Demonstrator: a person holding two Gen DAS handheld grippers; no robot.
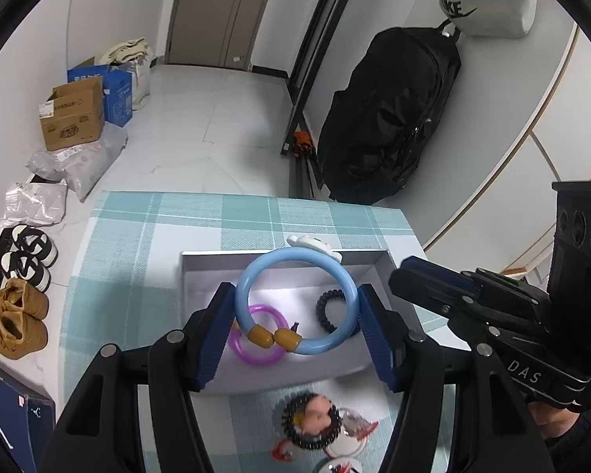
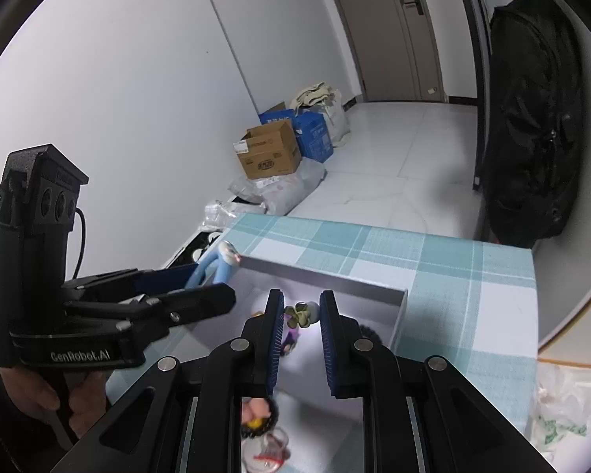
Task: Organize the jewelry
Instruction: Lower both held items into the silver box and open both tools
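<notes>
The left gripper [image 1: 297, 315] squeezed a big light-blue plastic ring bracelet [image 1: 295, 301] over the white open box [image 1: 201, 276] near the table's far edge. The right gripper [image 2: 300, 339] pinched a small green charm [image 2: 300, 314].

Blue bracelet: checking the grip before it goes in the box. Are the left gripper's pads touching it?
Touching. The left wrist view shows both pads of the left gripper pressed against opposite sides of the blue bracelet.

The box [image 1: 201, 276] sits on the desk [image 1: 138, 228]. The bangle [image 1: 295, 299] hangs between the left tool [image 1: 299, 331] pads, over the box. Beneath it, inside, lie a ring [image 1: 256, 335] and coiled band [image 1: 329, 307]. The right tool [image 1: 425, 280] is alongside.
</notes>
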